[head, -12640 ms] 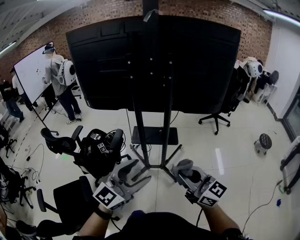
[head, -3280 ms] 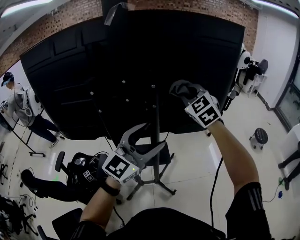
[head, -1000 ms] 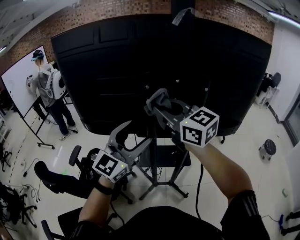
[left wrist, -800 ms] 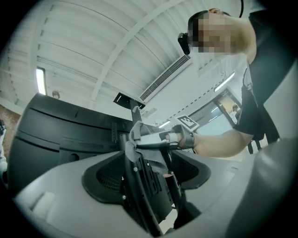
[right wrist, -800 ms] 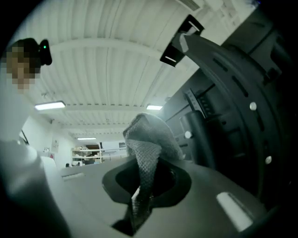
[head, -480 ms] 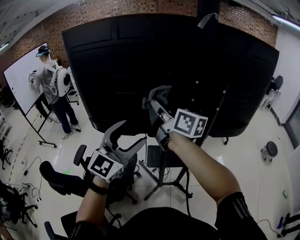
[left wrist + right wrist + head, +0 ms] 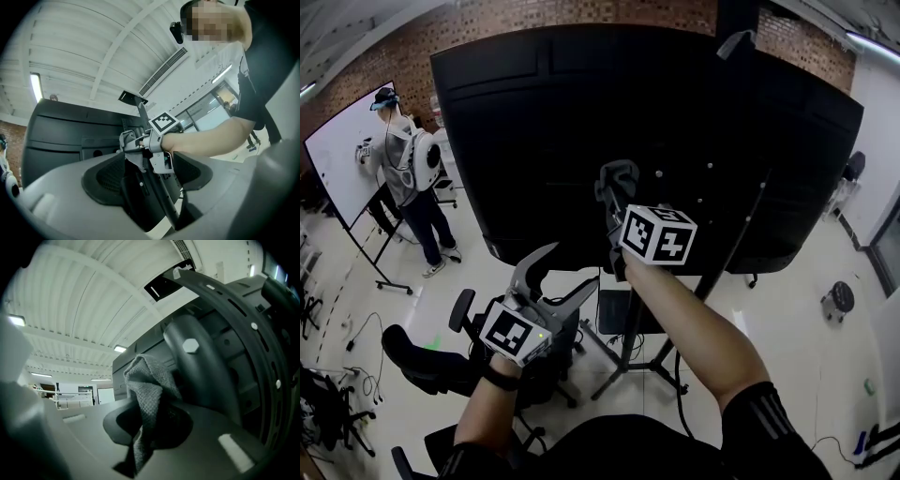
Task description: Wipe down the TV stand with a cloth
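The TV stand's black upright post [image 7: 630, 319] rises behind the big black TV back [image 7: 534, 141]. My right gripper [image 7: 616, 187] is raised against it, shut on a crumpled grey cloth [image 7: 619, 175]. In the right gripper view the cloth [image 7: 149, 394] hangs between the jaws, right beside a rounded black stand post [image 7: 201, 371]. My left gripper [image 7: 568, 266] hangs lower and to the left, open with nothing in it. The left gripper view looks past its own open jaws [image 7: 146, 180] at the right gripper's cloth [image 7: 127, 142] on the post.
The stand's splayed legs [image 7: 661, 370] rest on the pale floor. A person [image 7: 405, 159] stands at a whiteboard [image 7: 342, 155] far left. Black office chairs [image 7: 422, 352] sit at lower left, close to my left arm. A stool [image 7: 840, 302] stands at right.
My right gripper has swung left with the cloth and rolled, so its marker cube now faces upward. The left gripper has drifted slightly and stays open. Much earlier, both grippers hung low before the stand.
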A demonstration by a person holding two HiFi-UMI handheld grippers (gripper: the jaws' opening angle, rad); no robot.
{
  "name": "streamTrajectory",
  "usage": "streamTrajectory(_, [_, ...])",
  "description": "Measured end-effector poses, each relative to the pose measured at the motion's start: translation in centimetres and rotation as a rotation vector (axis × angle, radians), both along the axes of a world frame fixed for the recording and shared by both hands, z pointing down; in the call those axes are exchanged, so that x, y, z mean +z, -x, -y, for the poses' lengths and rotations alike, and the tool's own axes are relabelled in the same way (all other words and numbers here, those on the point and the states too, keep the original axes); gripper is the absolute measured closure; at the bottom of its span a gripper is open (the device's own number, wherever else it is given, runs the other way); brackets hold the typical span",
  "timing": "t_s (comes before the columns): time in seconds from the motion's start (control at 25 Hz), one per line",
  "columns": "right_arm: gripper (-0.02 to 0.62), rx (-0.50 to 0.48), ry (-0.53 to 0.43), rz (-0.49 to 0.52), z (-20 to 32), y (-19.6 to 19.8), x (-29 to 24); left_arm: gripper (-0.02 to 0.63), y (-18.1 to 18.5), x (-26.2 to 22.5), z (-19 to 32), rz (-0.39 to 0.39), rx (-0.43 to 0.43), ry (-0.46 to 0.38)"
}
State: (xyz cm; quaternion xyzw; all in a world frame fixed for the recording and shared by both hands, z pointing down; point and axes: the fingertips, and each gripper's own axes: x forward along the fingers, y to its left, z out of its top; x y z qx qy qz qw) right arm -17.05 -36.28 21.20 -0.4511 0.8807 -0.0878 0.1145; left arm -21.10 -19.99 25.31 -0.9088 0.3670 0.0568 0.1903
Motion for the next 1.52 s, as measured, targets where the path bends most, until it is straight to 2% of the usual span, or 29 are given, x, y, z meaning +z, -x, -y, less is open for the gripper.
streamTrajectory(0.28, [0.566,-0.001,0.052,0.019,1.7,1.5,1.1,0.258,0.8,0.5,0.4,-0.01,0.014,0.006])
streamTrajectory(0.52, [0.566,0.014,0.027,0.0,2.5,2.5,0.6,0.258,2.1,0.9,1.1,-0.015,0.004,0.025])
streamTrajectory(0.84, [0.568,0.031,0.016,0.022,2.7,3.4,0.2,0.258,3.8,1.1,1.5,-0.036,-0.004,0.042])
streamTrajectory(1.32, [0.572,0.04,-0.019,0.043,2.2,3.6,0.1,0.258,4.2,1.6,2.1,-0.047,0.0,0.051])
streamTrajectory(1.52, [0.571,-0.026,-0.021,0.021,1.6,5.3,0.5,0.258,4.3,1.7,2.3,-0.054,-0.009,0.06])
